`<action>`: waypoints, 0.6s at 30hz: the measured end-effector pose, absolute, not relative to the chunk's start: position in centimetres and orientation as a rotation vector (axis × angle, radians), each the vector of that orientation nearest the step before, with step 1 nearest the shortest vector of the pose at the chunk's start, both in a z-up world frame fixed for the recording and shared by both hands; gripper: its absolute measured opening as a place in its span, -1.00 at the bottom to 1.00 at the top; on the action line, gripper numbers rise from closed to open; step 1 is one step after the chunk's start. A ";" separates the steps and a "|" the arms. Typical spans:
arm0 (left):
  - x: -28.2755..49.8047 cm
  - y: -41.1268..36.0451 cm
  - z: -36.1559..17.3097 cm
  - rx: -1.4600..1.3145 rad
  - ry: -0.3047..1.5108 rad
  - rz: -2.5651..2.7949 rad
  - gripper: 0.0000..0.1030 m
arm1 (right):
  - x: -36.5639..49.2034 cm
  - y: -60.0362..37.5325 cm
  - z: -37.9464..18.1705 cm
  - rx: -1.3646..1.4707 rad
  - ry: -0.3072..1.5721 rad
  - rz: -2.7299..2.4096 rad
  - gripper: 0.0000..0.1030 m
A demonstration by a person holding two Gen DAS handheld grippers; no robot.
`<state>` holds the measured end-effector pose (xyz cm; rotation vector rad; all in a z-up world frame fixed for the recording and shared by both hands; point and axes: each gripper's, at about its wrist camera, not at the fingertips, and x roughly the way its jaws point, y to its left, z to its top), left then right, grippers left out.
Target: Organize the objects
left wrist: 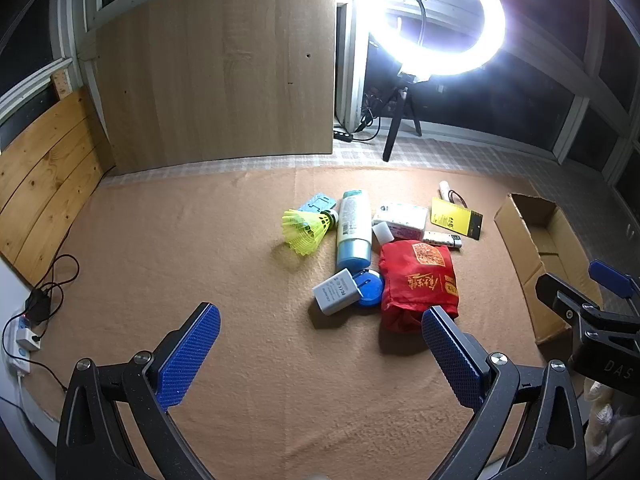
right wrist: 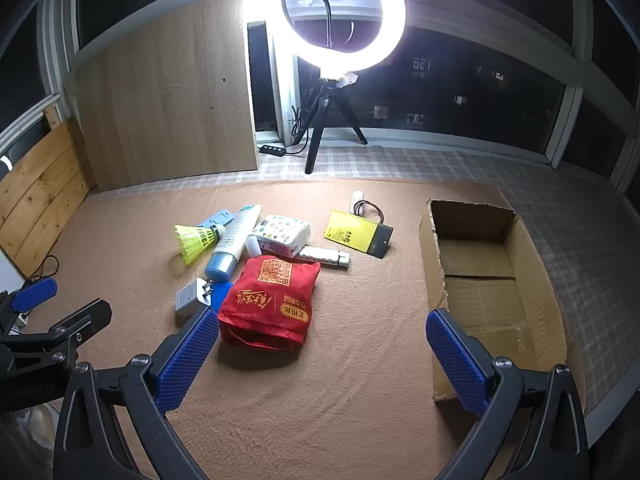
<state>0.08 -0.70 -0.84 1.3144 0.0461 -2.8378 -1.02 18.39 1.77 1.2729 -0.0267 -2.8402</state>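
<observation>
Both grippers hang above the brown blanket (left wrist: 200, 240) with their jaws spread wide and nothing between them. The left gripper (left wrist: 320, 344) is nearer to the pile of things; the right gripper (right wrist: 322, 340) is between the pile and the cardboard box (right wrist: 532, 248).

The pile lies in the middle of the blanket: a red bag (right wrist: 272, 300), a grey charger (left wrist: 338, 291) that lies on a blue round lid (left wrist: 372, 286), a white and blue bottle (left wrist: 354, 228), a yellow shuttlecock (left wrist: 306, 226), a pack of tissues (right wrist: 286, 232) and a yellow card (right wrist: 356, 230).

The right wrist view shows the whole inside of the box, which is open and has only its bottom flaps in it. In the left wrist view only its near wall and a part of the inside are seen, behind the right gripper. The left wrist view alone shows the white power strip (left wrist: 24, 340) with cables at the left edge of the blanket. The round lamp (right wrist: 336, 16) on a tripod stands behind in both views.
</observation>
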 end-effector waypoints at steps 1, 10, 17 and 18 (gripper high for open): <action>0.1 -0.7 -0.9 1.315 0.047 -2.837 0.99 | -1.0 18.4 1.7 1.273 -0.028 -2.840 0.99; 0.1 -0.4 -1.0 1.321 0.046 -2.841 0.99 | -1.0 18.4 1.6 1.276 -0.030 -2.838 0.99; -0.1 -0.2 -1.2 1.335 0.052 -2.844 0.99 | -1.2 18.7 1.4 1.286 -0.039 -2.838 0.99; -0.1 -0.2 -1.2 1.336 0.051 -2.844 0.99 | -1.2 18.7 1.4 1.285 -0.040 -2.838 0.99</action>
